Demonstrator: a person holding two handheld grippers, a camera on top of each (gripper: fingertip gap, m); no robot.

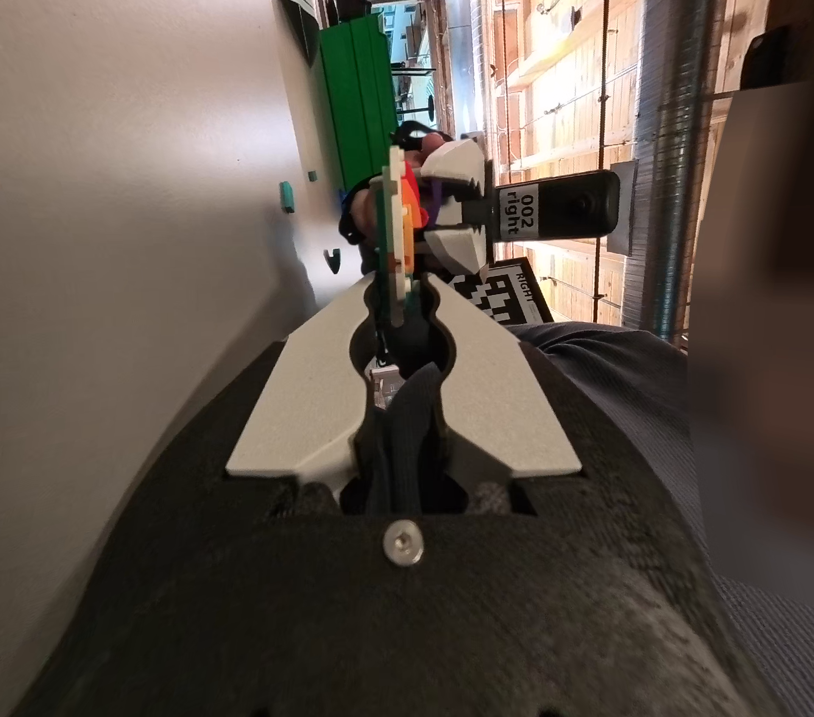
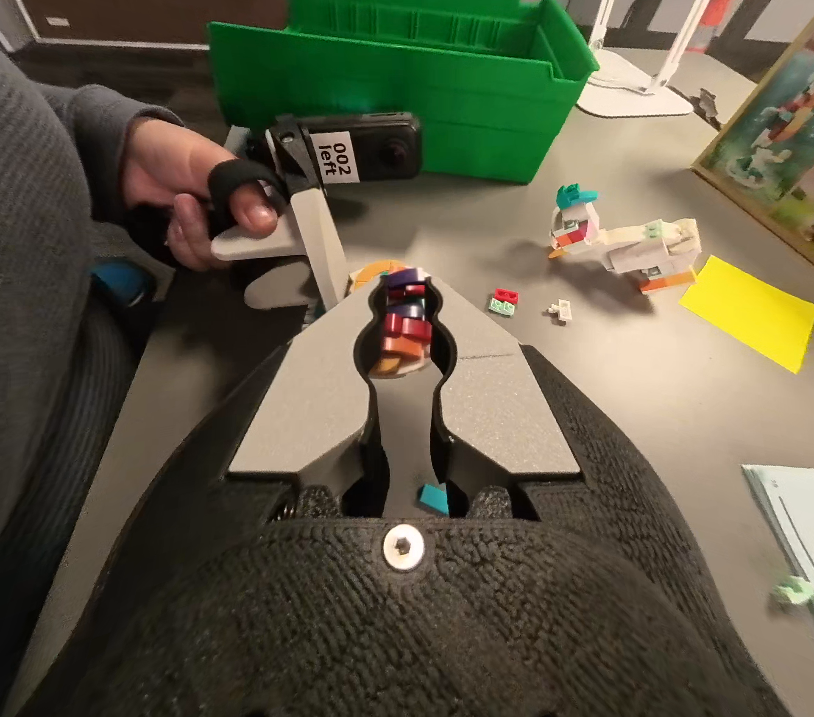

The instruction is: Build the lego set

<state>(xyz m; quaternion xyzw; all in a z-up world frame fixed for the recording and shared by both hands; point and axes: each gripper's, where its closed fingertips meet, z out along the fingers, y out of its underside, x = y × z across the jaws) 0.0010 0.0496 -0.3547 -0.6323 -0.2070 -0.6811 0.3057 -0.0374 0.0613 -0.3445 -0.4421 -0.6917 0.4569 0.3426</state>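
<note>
A flat lego assembly (image 1: 393, 229) shows edge-on in the left wrist view, with a green and white plate and orange and red parts on one side. My left gripper (image 1: 396, 288) is shut on its near edge. My right gripper (image 1: 429, 207) closes on the coloured side from beyond. In the right wrist view the assembly (image 2: 407, 326) shows purple, red, orange and teal curved pieces between my right gripper's (image 2: 405, 286) fingers. The left gripper (image 2: 328, 291) comes in from the left, held by a hand. Both hold the assembly above the grey table (image 2: 572, 409).
A white lego bird (image 2: 625, 242) with teal crest stands right of centre. Loose red and green bricks (image 2: 504, 302), a small white piece (image 2: 559, 308) and a teal piece (image 2: 434, 497) lie on the table. A green bin (image 2: 396, 88), yellow paper (image 2: 753, 313), the set's box (image 2: 771, 150) and a booklet (image 2: 788, 528) surround them. Left and right tips are no more than a few centimetres apart. The teal piece (image 2: 434, 497) sits 9 cm or so from the ends of my left fingers.
</note>
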